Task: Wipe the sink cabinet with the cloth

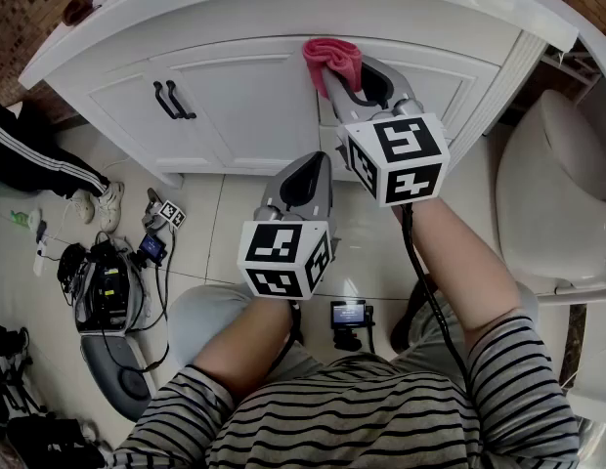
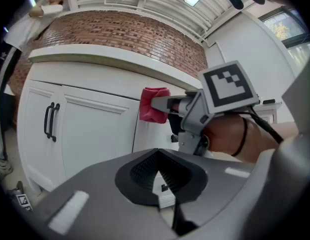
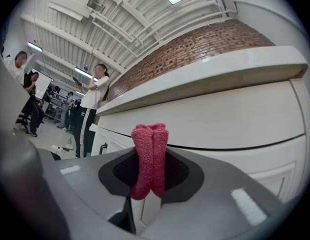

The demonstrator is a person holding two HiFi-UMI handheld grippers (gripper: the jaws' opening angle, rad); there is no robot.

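Observation:
A folded pink cloth [image 1: 332, 59] [image 3: 150, 160] [image 2: 154, 104] is pinched in my right gripper [image 1: 334, 76] [image 3: 149, 181], which is shut on it. The cloth's tip is right at the white sink cabinet's [image 1: 254, 106] front, near the top edge of a door panel; touching or not, I cannot tell. My left gripper [image 1: 301, 176] [image 2: 160, 176] hangs lower, back from the cabinet, with its jaws together and nothing between them. The left gripper view shows the cabinet doors [image 2: 90, 134] and the right gripper holding the cloth.
Black door handles [image 1: 173, 100] sit on the left cabinet doors. A white toilet [image 1: 552, 203] stands close on the right. Bags and gear [image 1: 108, 291] lie on the tiled floor at left. People [image 3: 92, 109] stand in the background of the right gripper view.

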